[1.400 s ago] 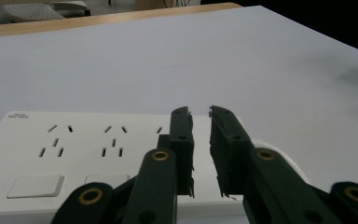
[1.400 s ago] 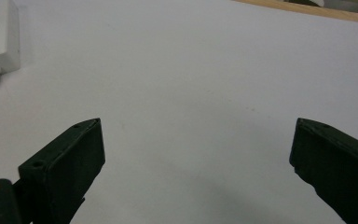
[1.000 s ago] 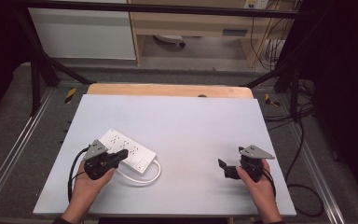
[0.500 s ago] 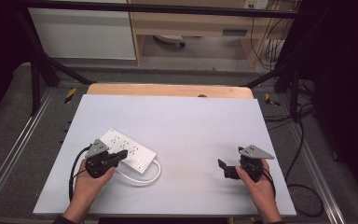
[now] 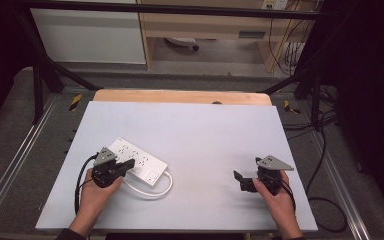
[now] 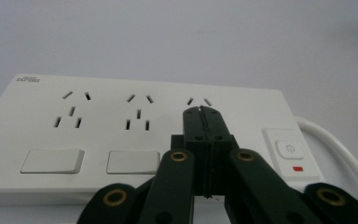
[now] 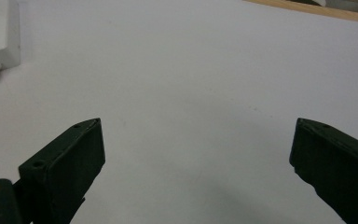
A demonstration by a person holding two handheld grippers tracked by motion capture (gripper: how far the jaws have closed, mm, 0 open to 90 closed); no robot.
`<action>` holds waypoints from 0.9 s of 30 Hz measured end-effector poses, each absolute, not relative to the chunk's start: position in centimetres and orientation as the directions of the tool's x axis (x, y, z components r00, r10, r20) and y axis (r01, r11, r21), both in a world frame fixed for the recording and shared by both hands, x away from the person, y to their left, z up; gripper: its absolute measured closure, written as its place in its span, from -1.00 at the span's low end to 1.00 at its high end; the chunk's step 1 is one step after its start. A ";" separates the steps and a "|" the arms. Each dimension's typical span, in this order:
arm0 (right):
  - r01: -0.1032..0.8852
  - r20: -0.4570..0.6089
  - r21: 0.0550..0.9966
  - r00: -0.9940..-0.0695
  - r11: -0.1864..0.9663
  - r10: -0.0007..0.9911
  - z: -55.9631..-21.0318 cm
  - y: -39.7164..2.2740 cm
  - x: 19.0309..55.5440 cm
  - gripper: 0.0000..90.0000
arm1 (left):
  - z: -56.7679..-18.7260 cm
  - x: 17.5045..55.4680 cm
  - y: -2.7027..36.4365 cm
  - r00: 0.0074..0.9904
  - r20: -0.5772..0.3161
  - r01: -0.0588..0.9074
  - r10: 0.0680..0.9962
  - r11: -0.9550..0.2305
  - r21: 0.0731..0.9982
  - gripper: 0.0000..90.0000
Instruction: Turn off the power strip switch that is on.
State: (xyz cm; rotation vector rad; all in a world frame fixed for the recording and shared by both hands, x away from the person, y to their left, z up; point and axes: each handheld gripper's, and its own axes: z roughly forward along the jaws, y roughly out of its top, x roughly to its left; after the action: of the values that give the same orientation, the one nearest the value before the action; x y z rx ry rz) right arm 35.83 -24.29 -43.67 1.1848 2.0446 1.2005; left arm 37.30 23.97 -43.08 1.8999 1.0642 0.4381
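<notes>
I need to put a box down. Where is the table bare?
The table is bare between the power strip and the right gripper, and along the far edge. It is crowded near left: strip, cord, left gripper.

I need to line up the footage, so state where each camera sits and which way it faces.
High view: above the person's side, looking forward and down on the table; forearms, both grippers show.
Left gripper view: on the left gripper, jaws shut, facing the power strip.
Right gripper view: on the right gripper, jaws open, facing bare table.
Shared: power strip.
</notes>
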 end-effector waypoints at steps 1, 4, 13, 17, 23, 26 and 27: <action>0.436 0.018 0.868 -0.505 0.237 0.863 -43.7 -24.3 35.8 -0.92 | -43.1 37.3 24.0 0.571 -0.106 0.504 0.814 -0.246 0.828 1.00; 0.435 0.018 0.869 -0.506 0.237 0.862 -43.7 -24.3 35.8 -0.92 | -43.2 37.3 24.0 0.567 -0.099 0.508 0.818 -0.253 0.823 1.00; 0.435 0.016 0.868 -0.506 0.239 0.862 -43.7 -24.3 35.8 -0.92 | -43.5 37.5 23.8 0.569 -0.075 0.525 0.819 -0.292 0.799 1.00; 0.435 0.016 0.868 -0.507 0.239 0.862 -43.7 -24.3 35.8 -0.92 | -43.5 37.5 23.8 0.568 -0.061 0.519 0.821 -0.300 0.800 1.00; 0.435 0.014 0.868 -0.507 0.242 0.862 -43.7 -24.3 35.8 -0.92 | -43.5 37.5 23.8 0.566 -0.059 0.522 0.822 -0.303 0.797 1.00; 0.434 0.011 0.867 -0.509 0.245 0.861 -43.7 -24.2 35.8 -0.92 | -43.5 37.5 23.8 0.567 -0.061 0.524 0.821 -0.303 0.796 1.00; 0.434 0.011 0.867 -0.509 0.246 0.861 -43.7 -24.2 35.8 -0.92 | -43.5 37.6 23.8 0.568 -0.063 0.525 0.821 -0.302 0.796 1.00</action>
State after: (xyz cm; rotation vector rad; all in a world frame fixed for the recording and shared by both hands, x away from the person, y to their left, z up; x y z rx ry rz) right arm 35.83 -24.23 -43.69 1.1779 2.0501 1.1944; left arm 37.55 23.81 -43.55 1.9826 1.0791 0.4579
